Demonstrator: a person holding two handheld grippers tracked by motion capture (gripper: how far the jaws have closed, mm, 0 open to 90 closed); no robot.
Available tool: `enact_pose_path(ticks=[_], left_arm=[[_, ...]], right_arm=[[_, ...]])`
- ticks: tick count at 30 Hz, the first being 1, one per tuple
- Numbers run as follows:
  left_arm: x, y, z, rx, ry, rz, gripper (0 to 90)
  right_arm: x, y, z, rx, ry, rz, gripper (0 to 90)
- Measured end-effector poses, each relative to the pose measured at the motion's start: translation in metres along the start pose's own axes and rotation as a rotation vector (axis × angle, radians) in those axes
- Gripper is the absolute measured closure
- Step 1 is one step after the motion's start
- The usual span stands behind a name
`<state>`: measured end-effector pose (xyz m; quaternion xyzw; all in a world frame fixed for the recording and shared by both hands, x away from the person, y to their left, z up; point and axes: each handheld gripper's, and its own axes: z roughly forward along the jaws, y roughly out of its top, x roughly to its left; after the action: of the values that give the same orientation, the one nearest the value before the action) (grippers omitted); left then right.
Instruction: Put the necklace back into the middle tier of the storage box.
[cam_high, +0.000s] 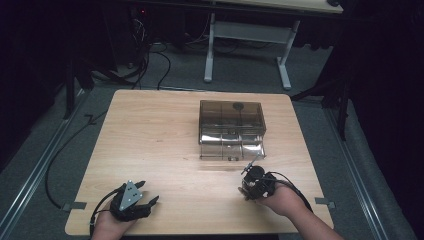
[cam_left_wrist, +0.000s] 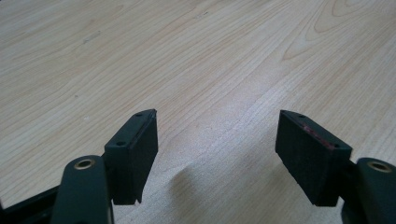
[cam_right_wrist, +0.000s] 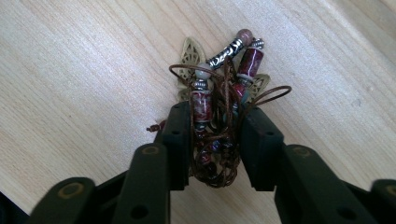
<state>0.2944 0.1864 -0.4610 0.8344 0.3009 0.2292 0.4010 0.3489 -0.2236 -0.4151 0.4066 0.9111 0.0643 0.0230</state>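
The right gripper (cam_right_wrist: 217, 135) pinches a bundled beaded necklace (cam_right_wrist: 224, 84) near the table's (cam_high: 150, 130) front edge, apparently to carry it to the drawer box (cam_high: 231, 129), while the left gripper (cam_left_wrist: 217, 149) rests spread and empty.

We see a bunched beaded necklace (cam_right_wrist: 219, 93), red and silver beads on brown cord, clamped in the right gripper (cam_right_wrist: 217, 140) above the wooden table (cam_right_wrist: 70, 70).

A pale wood-grain tabletop (cam_high: 150, 145) carries a smoky brown see-through box (cam_high: 231, 116). Black right tongs (cam_right_wrist: 215, 140) pinch a beaded necklace (cam_right_wrist: 224, 84) of marbled dark-red beads, black-and-silver striped beads, dull gold filigree pieces and brown cord. The left tongs (cam_left_wrist: 217, 149) are black too, one pad edged red.
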Motion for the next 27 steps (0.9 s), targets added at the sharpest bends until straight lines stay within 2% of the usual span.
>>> enact_pose_path(ticks=[8, 14, 15, 16, 27], left_arm=[[0.0000, 0.0000, -0.0001, 0.000, 0.001, 0.000, 30.4], [0.0000, 0.0000, 0.0000, 0.001, 0.002, -0.002, 30.4], [0.0000, 0.0000, 0.0000, 0.002, 0.002, -0.002, 30.5], [0.0001, 0.0000, 0.0001, 0.002, 0.002, -0.002, 30.5], [-0.0004, 0.0000, 0.0001, 0.004, 0.002, 0.002, 30.6]], right_arm=[[-0.0007, -0.0004, -0.0010, 0.000, 0.007, 0.004, 73.6], [-0.0005, -0.0002, -0.0023, 0.001, 0.003, -0.012, 75.0], [-0.0005, -0.0003, -0.0032, 0.001, 0.005, -0.011, 80.8], [-0.0005, -0.0004, -0.0044, -0.012, -0.001, -0.007, 80.8], [0.0002, -0.0008, -0.0048, -0.011, 0.005, -0.005, 79.6]])
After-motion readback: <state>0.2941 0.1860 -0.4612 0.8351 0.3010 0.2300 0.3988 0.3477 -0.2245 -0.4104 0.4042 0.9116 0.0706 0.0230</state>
